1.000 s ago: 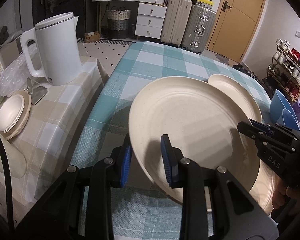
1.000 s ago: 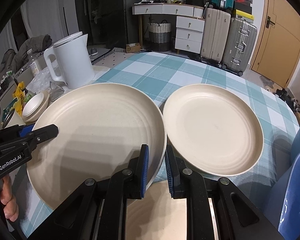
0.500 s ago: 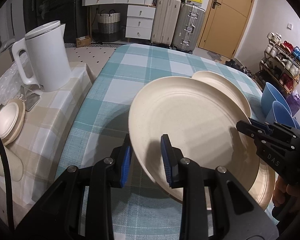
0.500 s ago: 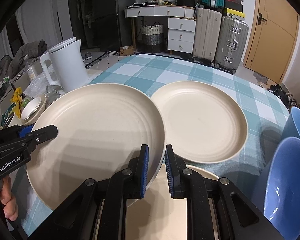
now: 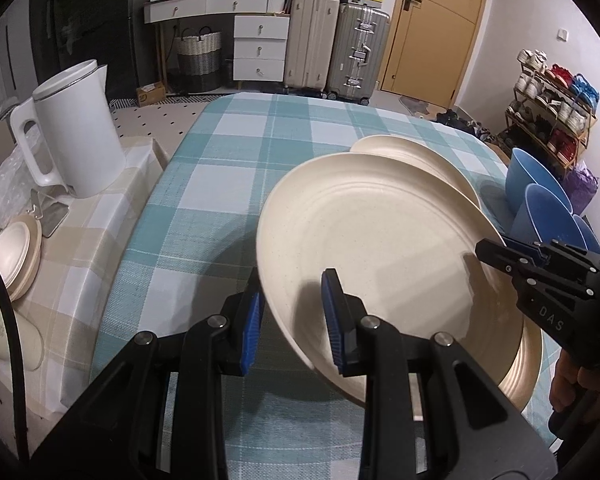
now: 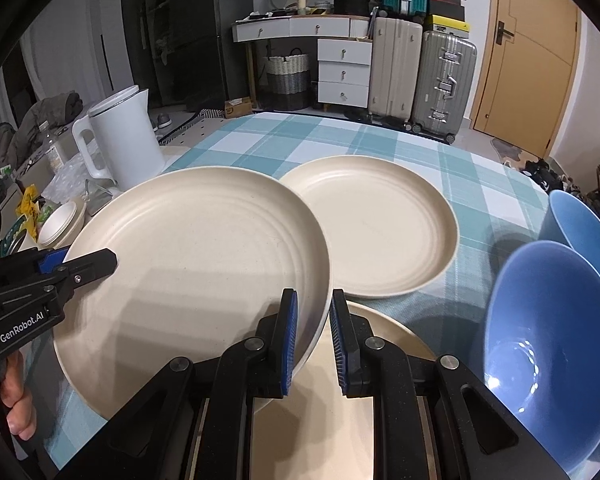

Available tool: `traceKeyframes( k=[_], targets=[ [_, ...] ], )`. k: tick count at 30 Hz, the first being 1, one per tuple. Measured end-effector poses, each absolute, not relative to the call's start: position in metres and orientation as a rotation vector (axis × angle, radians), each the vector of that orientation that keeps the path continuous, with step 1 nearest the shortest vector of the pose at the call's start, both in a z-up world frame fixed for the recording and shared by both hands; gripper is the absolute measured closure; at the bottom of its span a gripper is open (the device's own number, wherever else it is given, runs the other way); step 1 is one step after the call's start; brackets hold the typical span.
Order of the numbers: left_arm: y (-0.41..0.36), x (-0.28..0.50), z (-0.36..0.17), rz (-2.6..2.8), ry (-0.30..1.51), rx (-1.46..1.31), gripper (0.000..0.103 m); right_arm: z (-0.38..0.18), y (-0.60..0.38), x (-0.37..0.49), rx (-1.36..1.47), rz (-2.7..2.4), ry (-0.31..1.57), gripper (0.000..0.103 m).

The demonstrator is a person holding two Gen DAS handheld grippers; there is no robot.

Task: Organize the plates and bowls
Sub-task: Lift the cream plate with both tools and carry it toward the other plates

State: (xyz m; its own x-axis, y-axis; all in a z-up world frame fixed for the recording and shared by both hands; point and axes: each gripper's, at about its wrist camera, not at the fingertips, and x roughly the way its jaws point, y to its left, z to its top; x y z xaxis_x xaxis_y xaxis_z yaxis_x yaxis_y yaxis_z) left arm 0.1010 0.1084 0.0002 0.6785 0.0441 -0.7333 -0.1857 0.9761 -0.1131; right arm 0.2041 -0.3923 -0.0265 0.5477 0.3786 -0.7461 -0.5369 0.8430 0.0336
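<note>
A: Entry, both wrist views. The held plate [image 6: 188, 264] is cream, large, lifted clear of the checked tablecloth [image 5: 236, 160] and tilted; its shadow falls on the cloth below it.

B: Who has it?

A: Both tools. The left gripper [image 5: 292, 320] is clamped on the plate's near-left rim, one blue pad under the rim and one on the inner face. The right gripper [image 6: 314, 332] is pinched onto the opposite rim, jaws almost together with only the plate wall between them.

B: Confirmed across views?

A: Yes. In the right wrist view the left tool's black tips sit on the plate's left edge; in the left wrist view the right tool bites the right edge (a hand [image 5: 572, 384] shows below it, gripping the handle).

B: Other dishes?

A: A second plate [image 6: 384, 224] lies flat on the cloth just beyond the held one, whose far rim overlaps it in the picture. A third plate [image 6: 384, 344] lies on the cloth under the held one and is mostly covered by it. Two blue bowls [image 6: 548, 328] stand at the right, the nearer one in front of the farther.

B: Off the main table?

A: A white kettle [image 5: 72, 132] stands on the beige-checked side surface, with a small stack of cream dishes [image 5: 14, 252] nearer the camera.
</note>
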Motion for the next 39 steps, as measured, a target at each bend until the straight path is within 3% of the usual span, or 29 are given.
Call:
traceKeyframes(
  k=[39],
  targets=[
    [0.038,0.096,0.004,-0.023,0.846,-0.036,0.078,-0.03,-0.471,0.158,-0.151,0.418,0.843,0.086]
  ],
)
